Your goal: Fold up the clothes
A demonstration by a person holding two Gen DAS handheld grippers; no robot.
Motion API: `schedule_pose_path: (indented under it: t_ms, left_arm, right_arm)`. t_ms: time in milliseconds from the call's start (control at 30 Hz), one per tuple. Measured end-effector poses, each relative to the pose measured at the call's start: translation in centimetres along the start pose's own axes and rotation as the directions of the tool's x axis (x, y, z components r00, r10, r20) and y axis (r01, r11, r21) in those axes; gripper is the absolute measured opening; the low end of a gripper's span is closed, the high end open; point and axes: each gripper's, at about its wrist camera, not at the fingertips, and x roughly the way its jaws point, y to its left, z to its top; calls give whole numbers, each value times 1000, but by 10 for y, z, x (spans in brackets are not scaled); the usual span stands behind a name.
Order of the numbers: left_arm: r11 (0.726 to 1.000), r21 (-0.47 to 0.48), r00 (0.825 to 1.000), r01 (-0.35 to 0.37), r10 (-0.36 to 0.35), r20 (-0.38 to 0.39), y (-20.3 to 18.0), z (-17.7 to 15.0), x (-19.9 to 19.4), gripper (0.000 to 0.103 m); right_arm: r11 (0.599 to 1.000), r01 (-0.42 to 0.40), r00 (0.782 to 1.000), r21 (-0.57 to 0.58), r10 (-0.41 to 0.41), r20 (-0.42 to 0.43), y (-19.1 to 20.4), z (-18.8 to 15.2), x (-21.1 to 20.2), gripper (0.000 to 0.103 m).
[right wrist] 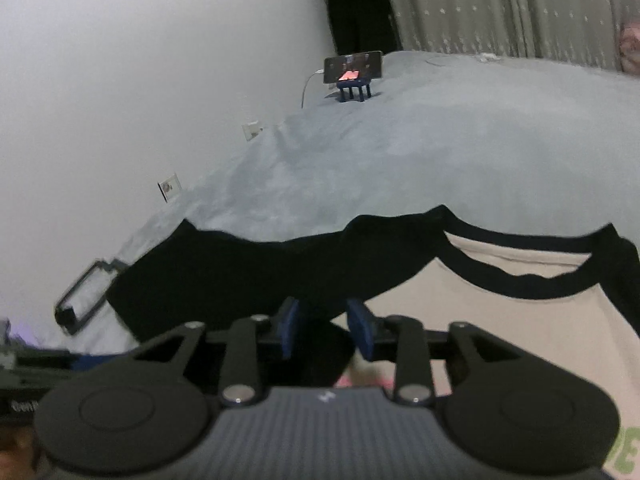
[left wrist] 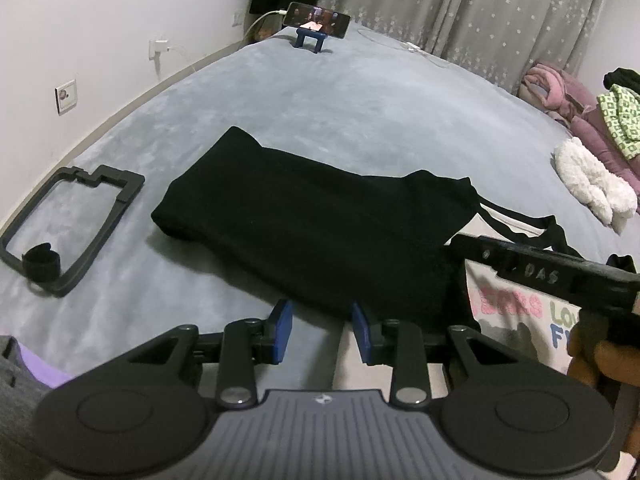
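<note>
While hovering over the raglan T-shirt [right wrist: 500, 320] on the grey bed [left wrist: 360, 112], both spread and empty: left gripper [left wrist: 321, 330], right gripper [right wrist: 324, 330]; black sleeve [left wrist: 304, 216] folded left.

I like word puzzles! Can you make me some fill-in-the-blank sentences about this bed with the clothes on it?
1. The sleeve folded across the shirt is ____.
2. The phone leans on a small ____ stand.
3. The left gripper's jaws are ____.
4. The shirt's cream front has a ____ neckband.

Missing words: black; blue; open; black
</note>
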Motion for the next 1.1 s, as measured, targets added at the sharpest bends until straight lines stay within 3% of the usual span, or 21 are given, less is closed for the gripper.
schedule_pose_path:
  t_ms: [100, 233, 267, 367, 467, 800, 933, 1100]
  left_arm:
    - [1000, 5, 1000, 1, -1, 4, -1, 0, 0, 32]
    - [1000, 11, 1000, 0, 0, 3, -1, 0, 1, 32]
    - [1000, 10, 1000, 2, -2, 1, -1, 1, 1, 32]
    - [1000, 3, 1000, 6, -6, -1, 0, 1, 1, 32]
    - [1000, -3, 1000, 9, -9, 4, 1, 2, -1, 32]
    - [999, 18, 999, 36, -36, 6, -3, 1, -2, 32]
    - [999, 22, 999, 36, -36, 9, -4, 1, -1, 33]
    - [997, 62, 999, 34, -36, 33, -9, 0, 5, 37]
  right_arm:
    - [999, -7, 1000, -47, 6, -30, -3, 0, 8, 33]
    - [993, -103, 994, -60, 99, -53, -5, -7, 16, 37]
    - [992, -99, 994, -73, 95, -58, -4, -10, 18, 36]
    - [991, -80, 995, -110, 73, -60, 0, -13, 16, 17]
    - [993, -74, 997, -87, 71, -34, 6, -7, -3, 15]
    - [990, 135, 991, -30, -135, 0, -34, 28, -77, 14]
    - [974, 227, 974, 12, -228, 3, -61, 34, -103, 14]
    - [937, 332, 943, 112, -331, -26, -112, 11, -115, 14]
